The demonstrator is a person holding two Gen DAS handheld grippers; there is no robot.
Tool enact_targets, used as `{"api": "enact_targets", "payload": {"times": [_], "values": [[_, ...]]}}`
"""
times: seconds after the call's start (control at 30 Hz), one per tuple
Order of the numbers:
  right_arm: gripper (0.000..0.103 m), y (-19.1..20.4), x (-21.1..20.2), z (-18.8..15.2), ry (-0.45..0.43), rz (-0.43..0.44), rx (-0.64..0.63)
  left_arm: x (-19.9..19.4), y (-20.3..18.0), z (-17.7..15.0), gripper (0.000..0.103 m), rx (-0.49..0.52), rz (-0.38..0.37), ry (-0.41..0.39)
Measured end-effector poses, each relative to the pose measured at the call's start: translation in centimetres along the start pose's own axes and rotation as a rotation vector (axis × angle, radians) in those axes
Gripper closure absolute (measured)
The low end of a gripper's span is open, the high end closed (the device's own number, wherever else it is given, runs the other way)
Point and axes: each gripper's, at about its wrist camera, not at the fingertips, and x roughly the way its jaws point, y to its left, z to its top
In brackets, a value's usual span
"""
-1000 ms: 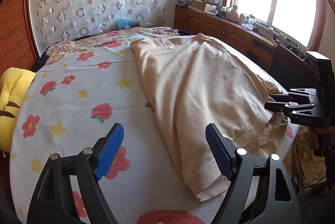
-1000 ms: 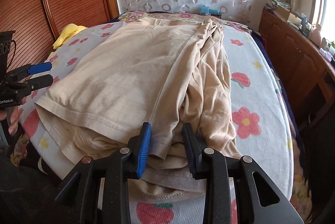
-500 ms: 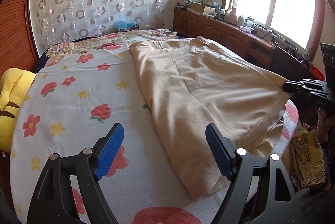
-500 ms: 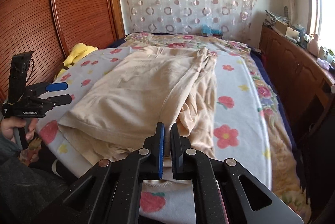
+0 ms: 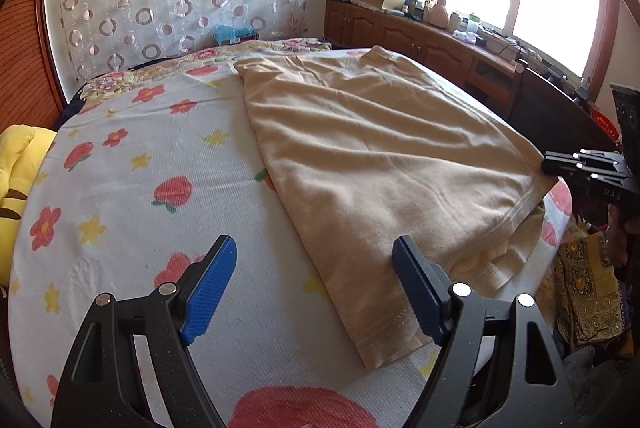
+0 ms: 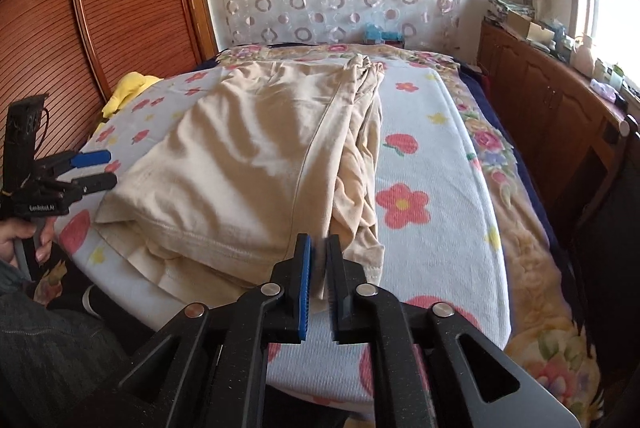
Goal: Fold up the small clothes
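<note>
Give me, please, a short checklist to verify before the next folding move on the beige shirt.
1. Right gripper holds the beige shirt: cannot tell. The hem corner is between its jaws, but they are opening.
2. Left gripper open and empty: ok.
3. Near hem corner free to grasp: ok. It lies flat on the flowered sheet, beside the left gripper.
4. Shirt surface smooth: not ok. Bunched folds run along its right side.
5. Yellow plush toy apart from the shirt: ok.
</note>
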Motion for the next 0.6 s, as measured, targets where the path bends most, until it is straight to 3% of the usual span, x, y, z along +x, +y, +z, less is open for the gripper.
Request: {"api": "enact_targets", "payload": {"times": [0.1, 0.17, 0.27, 0.6], "values": [[0.077, -0.2, -0.2, 0.3, -0.018, -0.022, 0.000, 0.3, -0.3, -0.3, 0.022, 0.006, 0.001, 0.020], [0.062, -0.2, 0.1, 0.2, -0.019, -0.034, 0.002, 0.5, -0.4, -0.4, 0.022, 0.010, -0.001, 0.027], [0.052, -0.2, 1.1, -0.1, -0.011, -0.040, 0.009, 0.8, -0.7, -0.7, 0.022, 0.015, -0.001, 0.035], [0.038, -1.4, 3.1, -0.2, 0.039, -0.052, 0.049, 1.1, -0.7, -1.3, 0.022, 0.004, -0.017, 0.052]]}}
